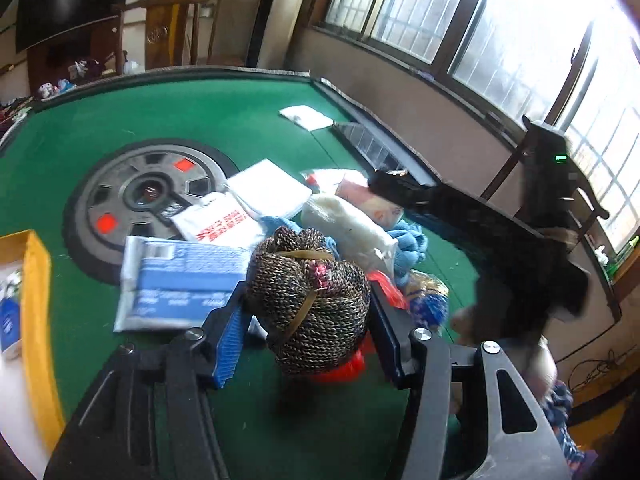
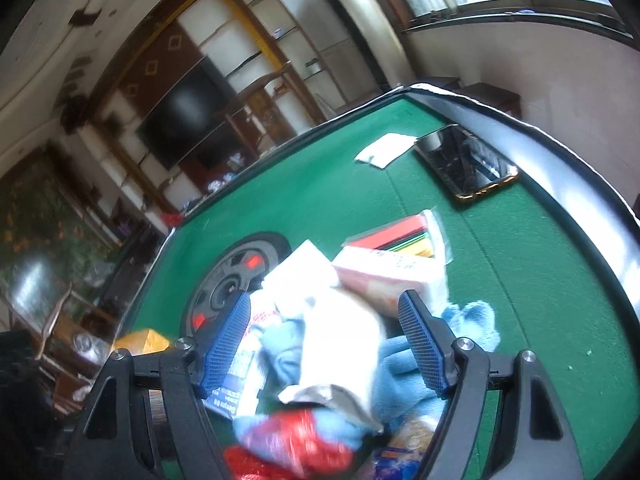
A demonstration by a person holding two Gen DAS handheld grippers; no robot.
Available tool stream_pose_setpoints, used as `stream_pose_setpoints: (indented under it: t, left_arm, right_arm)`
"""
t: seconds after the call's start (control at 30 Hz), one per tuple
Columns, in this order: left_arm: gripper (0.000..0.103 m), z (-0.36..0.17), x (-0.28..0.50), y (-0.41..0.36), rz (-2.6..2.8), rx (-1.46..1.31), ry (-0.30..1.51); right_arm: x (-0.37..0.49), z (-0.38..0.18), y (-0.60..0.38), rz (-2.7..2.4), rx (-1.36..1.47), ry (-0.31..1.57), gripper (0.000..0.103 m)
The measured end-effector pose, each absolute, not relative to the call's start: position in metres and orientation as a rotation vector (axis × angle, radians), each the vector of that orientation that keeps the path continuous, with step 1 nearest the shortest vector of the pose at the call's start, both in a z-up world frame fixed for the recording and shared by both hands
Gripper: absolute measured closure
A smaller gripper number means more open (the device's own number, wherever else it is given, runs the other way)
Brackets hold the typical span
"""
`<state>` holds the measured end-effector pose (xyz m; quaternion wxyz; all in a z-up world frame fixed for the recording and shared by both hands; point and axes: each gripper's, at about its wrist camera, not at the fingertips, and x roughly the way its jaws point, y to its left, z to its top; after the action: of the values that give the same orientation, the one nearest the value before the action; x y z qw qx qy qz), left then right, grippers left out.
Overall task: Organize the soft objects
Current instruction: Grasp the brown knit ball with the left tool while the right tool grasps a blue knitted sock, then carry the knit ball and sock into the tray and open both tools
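- Left wrist view: left gripper [image 1: 306, 322], fingers [image 1: 228, 344] closed against both sides of a knitted bundle [image 1: 308, 300], brown-and-tan yarn bound with a rubber band, raised above the green table [image 1: 200, 120].
- Just beyond the fingers: blue-and-white packet [image 1: 180, 284] at the left, white bag with red print [image 1: 218, 222], folded white cloth [image 1: 268, 192], clear bag of white material [image 1: 348, 228], blue towel [image 1: 412, 244] at the right, red plastic [image 1: 386, 286] beside the right finger.
- Far left of the fingers: yellow box [image 1: 36, 280], its rim at the table edge.
- Far beyond the fingers: small white cloth [image 1: 306, 117] lying apart from the pile.
- Right of the fingers: right gripper [image 1: 390, 184], dark, reaching over the pile; its state cannot be told from here.
- Right wrist view: right gripper [image 2: 324, 340], fingers [image 2: 422, 344] set wide and holding nothing, poised over the pile.
- Between the fingers: clear bag of white material [image 2: 340, 344] lying on the blue towel [image 2: 400, 372]; red plastic [image 2: 288, 448] nearer the camera.
- Beyond the fingers: pink-and-white pack [image 2: 384, 276], then a pack of coloured sheets [image 2: 400, 236].
- Far beyond, right: phone [image 2: 466, 162], with the small white cloth [image 2: 386, 150] beside it.
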<state>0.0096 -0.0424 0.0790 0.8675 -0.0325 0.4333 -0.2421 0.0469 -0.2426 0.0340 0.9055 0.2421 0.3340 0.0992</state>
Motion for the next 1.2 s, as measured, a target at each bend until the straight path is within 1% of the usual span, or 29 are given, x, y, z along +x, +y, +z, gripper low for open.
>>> stream_pose_setpoints:
  t: [0.17, 0.27, 0.33, 0.4, 0.47, 0.53, 0.57, 0.6, 0.67, 0.7, 0.9, 1.03, 1.2]
  left_arm:
    - [0.048, 0.102, -0.035, 0.005, -0.474, -0.116, 0.808]
    - [0.048, 0.112, -0.061, 0.044, -0.427, -0.168, 0.762]
    - [0.048, 0.114, -0.073, 0.069, -0.391, -0.213, 0.741]
    - [0.048, 0.114, -0.081, 0.095, -0.351, -0.244, 0.735]
    - [0.048, 0.114, -0.088, 0.118, -0.301, -0.258, 0.732]
    - [0.048, 0.112, -0.096, 0.14, -0.259, -0.283, 0.72]
    - [0.048, 0.11, -0.099, 0.149, -0.244, -0.297, 0.712]
    - [0.048, 0.109, -0.103, 0.158, -0.229, -0.314, 0.704]
    - [0.048, 0.104, -0.108, 0.176, -0.195, -0.344, 0.698]
    - [0.048, 0.101, -0.111, 0.183, -0.181, -0.352, 0.699]
    - [0.048, 0.089, -0.12, 0.22, -0.097, -0.387, 0.698]
    - [0.048, 0.086, -0.128, 0.238, -0.074, -0.397, 0.694]
    - [0.048, 0.078, -0.12, 0.251, -0.044, -0.366, 0.739]
  right_arm:
    - [0.045, 0.036, -0.232, 0.249, 0.443, 0.688, 0.032]
    - [0.046, 0.047, -0.218, 0.326, 0.42, 0.703, 0.032]
    - [0.053, 0.055, -0.198, 0.413, 0.355, 0.761, 0.032]
    - [0.069, 0.054, -0.171, 0.457, 0.222, 0.867, 0.033]
    - [0.083, 0.046, -0.15, 0.42, 0.071, 0.945, 0.038]
    - [0.094, 0.033, -0.137, 0.379, -0.026, 1.018, 0.053]
    - [0.098, 0.027, -0.136, 0.365, -0.051, 1.042, 0.056]
    - [0.103, 0.02, -0.134, 0.338, -0.08, 1.065, 0.062]
    - [0.109, 0.01, -0.135, 0.286, -0.119, 1.084, 0.068]
    - [0.11, 0.008, -0.136, 0.269, -0.128, 1.088, 0.077]
    - [0.103, 0.017, -0.15, 0.249, -0.057, 1.049, 0.082]
    - [0.085, 0.06, -0.158, 0.314, 0.07, 0.953, 0.082]
    - [0.051, 0.11, -0.128, 0.461, 0.096, 0.86, 0.081]
